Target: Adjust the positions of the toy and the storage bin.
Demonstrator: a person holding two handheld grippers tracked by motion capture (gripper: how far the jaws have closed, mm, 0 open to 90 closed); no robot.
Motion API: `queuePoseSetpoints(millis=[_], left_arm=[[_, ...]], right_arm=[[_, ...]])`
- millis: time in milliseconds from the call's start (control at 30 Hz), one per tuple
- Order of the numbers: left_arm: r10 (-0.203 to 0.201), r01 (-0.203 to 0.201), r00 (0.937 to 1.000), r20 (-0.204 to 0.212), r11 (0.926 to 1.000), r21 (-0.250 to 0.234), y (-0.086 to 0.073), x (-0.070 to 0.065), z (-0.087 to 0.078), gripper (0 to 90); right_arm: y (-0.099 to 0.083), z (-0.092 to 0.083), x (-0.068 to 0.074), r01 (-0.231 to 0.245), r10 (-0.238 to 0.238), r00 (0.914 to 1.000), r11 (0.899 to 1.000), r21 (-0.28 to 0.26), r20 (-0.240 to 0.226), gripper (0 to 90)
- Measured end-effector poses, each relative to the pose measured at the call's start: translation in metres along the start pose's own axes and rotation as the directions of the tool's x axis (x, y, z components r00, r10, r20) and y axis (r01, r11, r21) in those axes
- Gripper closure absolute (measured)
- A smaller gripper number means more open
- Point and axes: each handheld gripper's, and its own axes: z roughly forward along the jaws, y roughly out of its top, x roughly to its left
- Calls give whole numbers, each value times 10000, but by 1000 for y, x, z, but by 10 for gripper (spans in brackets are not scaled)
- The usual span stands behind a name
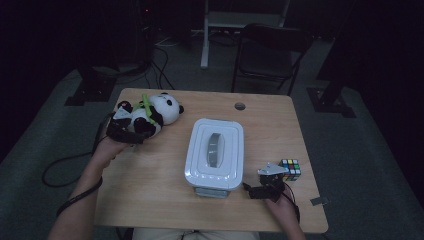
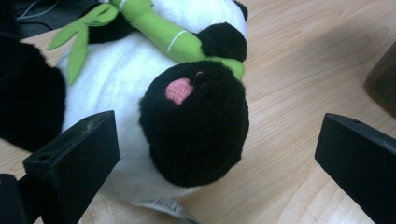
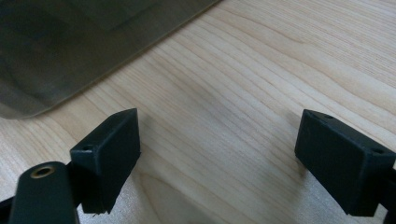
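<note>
Item: black-and-white plush panda toy (image 1: pixel 152 114) with a green fabric bamboo stalk (image 2: pixel 159 29), lying near the far left corner of the light wooden table (image 1: pixel 150 170); the left gripper (image 1: pixel 125 131) is sitting just beside its black foot, jaws standing wide apart and gripping nothing. Right gripper (image 1: pixel 268 186) is hovering near the table's near right corner, jaws spread wide over bare wood, between the white lidded plastic box (image 1: pixel 215 154) at centre and the multicoloured puzzle cube (image 1: pixel 290 169).
</note>
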Motion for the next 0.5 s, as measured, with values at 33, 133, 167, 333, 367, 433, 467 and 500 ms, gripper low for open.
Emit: queuePoseSetpoints(millis=[33, 133, 167, 333, 367, 433, 467, 500], left_arm=[[-7, 7, 10000, -52, 10000, 31, 0, 0, 3, 56], [123, -121, 9998, 136, 9998, -132, 2, -2, 8, 93], [251, -251, 9997, -50, 9996, -125, 3, -4, 9, 159], [180, -186, 9994, -281, 9996, -194, 0, -5, 10, 521], [218, -223, 9992, -336, 9996, -148, 0, -6, 9, 555], [382, -384, 9982, -454, 9993, -42, -1, -8, 6, 599], [405, -405, 9979, -499, 9992, 13, -1, -11, 5, 619], [473, -470, 9978, -466, 9989, 86, -1, -12, 2, 632]], right_arm=[[0, 0, 0, 3, -3, 10000, 10000, 0, 3, 138], [0, 0, 0, -1, 1, 10000, 10000, -1, 3, 139], [0, 0, 0, -1, 1, 10000, 10000, 0, 2, 139], [0, 0, 0, -5, 5, 10000, 10000, 0, 3, 139], [0, 0, 0, -18, 18, 10000, 10000, -1, 18, 139], [0, 0, 0, -26, 26, 10000, 10000, 3, 21, 139], [0, 0, 0, -24, 24, 10000, 10000, 1, 21, 139], [0, 0, 0, -30, 30, 10000, 10000, 3, 21, 139]])
